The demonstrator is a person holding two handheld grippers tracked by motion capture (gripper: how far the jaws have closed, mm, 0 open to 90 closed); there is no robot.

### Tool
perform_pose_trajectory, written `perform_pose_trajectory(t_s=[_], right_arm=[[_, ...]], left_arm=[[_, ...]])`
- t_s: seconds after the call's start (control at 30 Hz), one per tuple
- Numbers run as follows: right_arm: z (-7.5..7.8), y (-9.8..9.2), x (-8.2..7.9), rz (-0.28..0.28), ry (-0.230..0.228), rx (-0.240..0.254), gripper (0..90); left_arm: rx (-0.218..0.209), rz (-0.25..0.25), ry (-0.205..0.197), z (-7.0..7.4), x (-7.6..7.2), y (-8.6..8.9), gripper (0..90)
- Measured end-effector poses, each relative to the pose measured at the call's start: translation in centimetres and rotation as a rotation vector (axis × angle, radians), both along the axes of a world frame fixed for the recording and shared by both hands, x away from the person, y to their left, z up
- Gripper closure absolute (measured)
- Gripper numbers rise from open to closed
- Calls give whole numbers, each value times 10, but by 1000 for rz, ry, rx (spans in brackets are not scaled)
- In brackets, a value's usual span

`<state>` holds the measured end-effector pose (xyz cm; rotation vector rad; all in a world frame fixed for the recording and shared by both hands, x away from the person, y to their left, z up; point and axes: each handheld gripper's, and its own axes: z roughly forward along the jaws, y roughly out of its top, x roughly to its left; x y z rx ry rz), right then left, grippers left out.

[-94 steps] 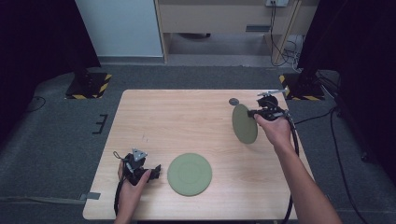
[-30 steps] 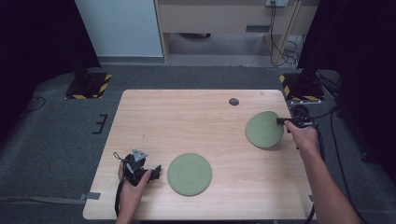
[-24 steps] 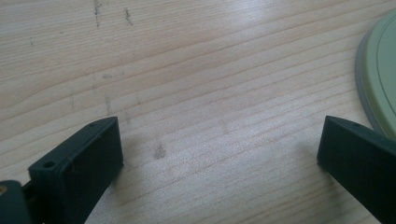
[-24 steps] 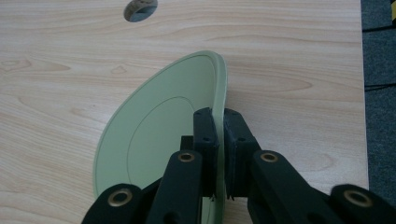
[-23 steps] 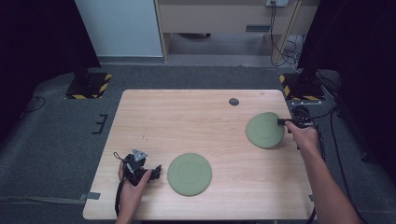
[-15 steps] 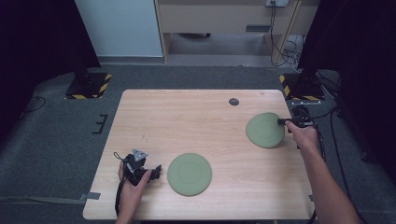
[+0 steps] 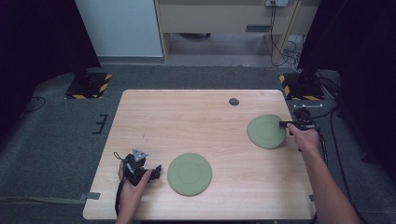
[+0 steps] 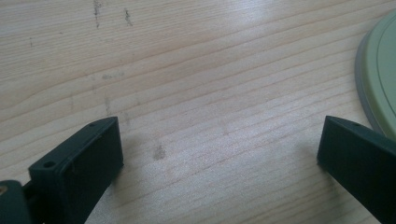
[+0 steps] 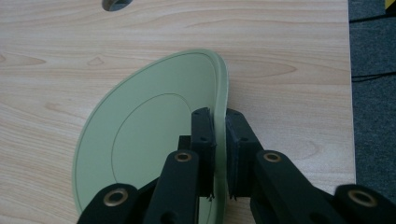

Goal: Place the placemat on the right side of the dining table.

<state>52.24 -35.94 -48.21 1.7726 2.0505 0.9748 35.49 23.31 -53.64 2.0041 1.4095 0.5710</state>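
High view: a pale wooden surface (image 7: pixel 196 121) is recorded, with two green plates on it. The near plate (image 7: pixel 189 173) lies flat toward the front edge, just beside the left gripper (image 7: pixel 158 171), which is rested on the wood in the person's left hand (image 7: pixel 132 184). The far plate (image 7: pixel 266 131) is located near the right edge, where its rim is held by the right gripper (image 7: pixel 283 124); from this angle it cannot be told whether it is fully set down. A small dark round hole (image 7: pixel 233 101) is noted toward the back edge, well apart from both plates. Left gripper view: the jaws of the left gripper (image 8: pixel 219 149) are seen spread wide with bare wood between them and nothing held; the rim of the near plate (image 8: pixel 378 79) is entered at the right edge, close beside one jaw but not between the two. Right gripper view: the jaws of the right gripper (image 9: pixel 220 135) are closed on the rim of the far plate (image 9: pixel 149 126), one jaw on each face, and the plate is seen tilted, its gripped side raised off the wood. Status, as judged: the far plate is brought to the right side but is not yet released; lowering flat and opening of the jaws are left, and the near plate is untouched.
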Motion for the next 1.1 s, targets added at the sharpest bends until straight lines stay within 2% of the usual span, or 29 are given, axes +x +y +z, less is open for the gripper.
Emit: perform_pose_trajectory(t_s=[0.2, 0.4, 0.87, 1.1], right_arm=[[-8, 0, 1, -23, 14, -23, 809], [-15, -3, 3, -44, 26, -22, 784], [-27, -7, 3, -74, 23, -29, 705], [-22, -3, 1, -76, -17, -65, 595]], left_arm=[[0, 0, 0, 0, 0, 0, 0], [0, -1, 0, 0, 0, 0, 0], [1, -1, 0, 0, 0, 0, 0], [1, -2, 0, 0, 0, 0, 0]])
